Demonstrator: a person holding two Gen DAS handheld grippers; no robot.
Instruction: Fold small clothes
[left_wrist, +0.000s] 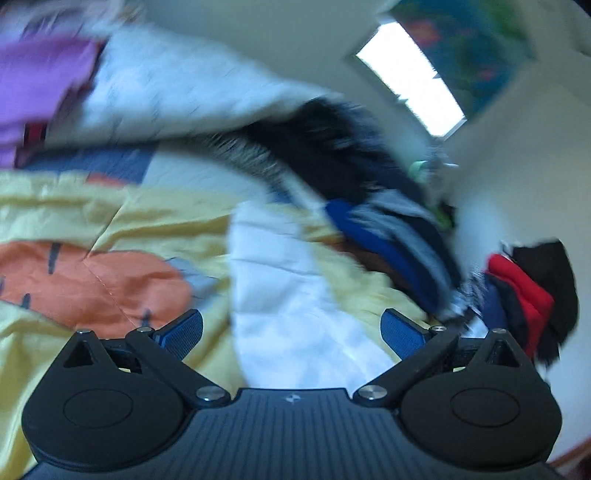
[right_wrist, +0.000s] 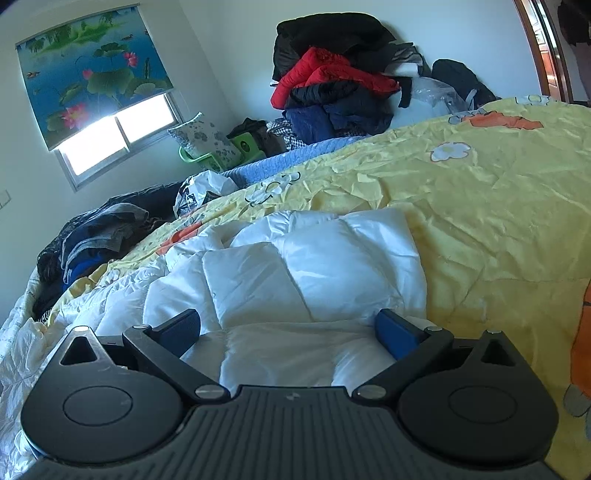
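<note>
My right gripper (right_wrist: 288, 328) hangs low over the white jacket (right_wrist: 314, 273), its jaws spread wide. The puffy quilted cloth bulges up between my blue pads (right_wrist: 395, 332), but I cannot tell whether they press on it. The jacket lies partly folded on the yellow bedspread (right_wrist: 480, 221), its far edge square across the bed.

My left gripper (left_wrist: 291, 332) is wide open with nothing in it. Its view is blurred. Just beyond the pads (left_wrist: 183, 332) a strip of white cloth (left_wrist: 280, 280) runs away from me over the yellow spread, with an orange patch (left_wrist: 92, 284) to the left.

Farther off on the right wrist view, a heap of dark clothes (right_wrist: 103, 229) sits at the left edge of the bed, with a crumpled plastic bag (right_wrist: 203, 192) beside it. Behind the bed, against the wall, stands a tall pile of clothes (right_wrist: 332, 81) with a red coat (right_wrist: 325, 74) in it. A window (right_wrist: 118, 140) glows at the left under a blind (right_wrist: 92, 74) printed with lotus flowers.
</note>
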